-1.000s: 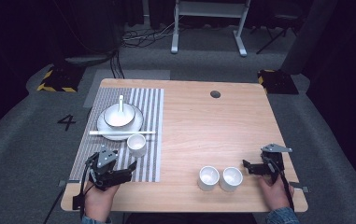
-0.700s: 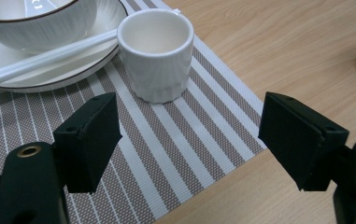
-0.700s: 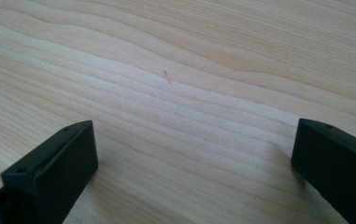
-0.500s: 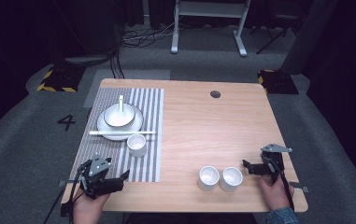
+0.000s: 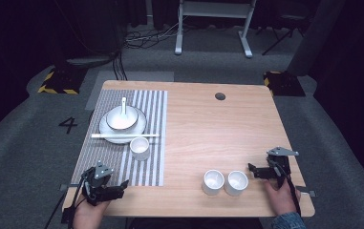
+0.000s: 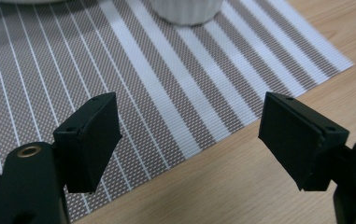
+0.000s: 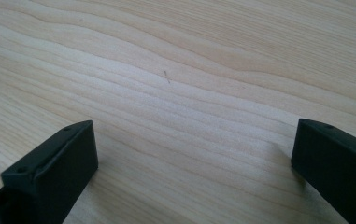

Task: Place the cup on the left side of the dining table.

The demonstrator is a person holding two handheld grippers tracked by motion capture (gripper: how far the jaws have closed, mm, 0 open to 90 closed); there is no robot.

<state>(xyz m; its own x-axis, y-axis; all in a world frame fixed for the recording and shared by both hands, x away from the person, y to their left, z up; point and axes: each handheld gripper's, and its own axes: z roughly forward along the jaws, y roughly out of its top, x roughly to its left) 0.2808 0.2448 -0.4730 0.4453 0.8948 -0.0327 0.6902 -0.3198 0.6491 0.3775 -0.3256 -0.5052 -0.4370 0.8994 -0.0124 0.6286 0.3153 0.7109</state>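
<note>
Dark room, grey carpet; wooden bench (image 5: 208, 129) mid-frame. Near edge, lower left: left tool (image 5: 121, 185) in a hand (image 5: 86, 215), jaws spread, empty, over the striped mat's (image 5: 153, 119) near corner. Lower right: right tool (image 5: 252, 170) in a hand (image 5: 279, 193), jaws wide apart, nothing between them, bare wood below. Just left of it, two white cups (image 5: 225, 182) touching side by side. Farther, left of centre on the mat: a third cup (image 5: 139, 148), chopsticks (image 5: 124, 136) across a plate (image 5: 105, 131), bowl (image 5: 121, 118) with spoon (image 5: 123, 103). Far bench edge: dark cable hole (image 5: 220, 96).
</note>
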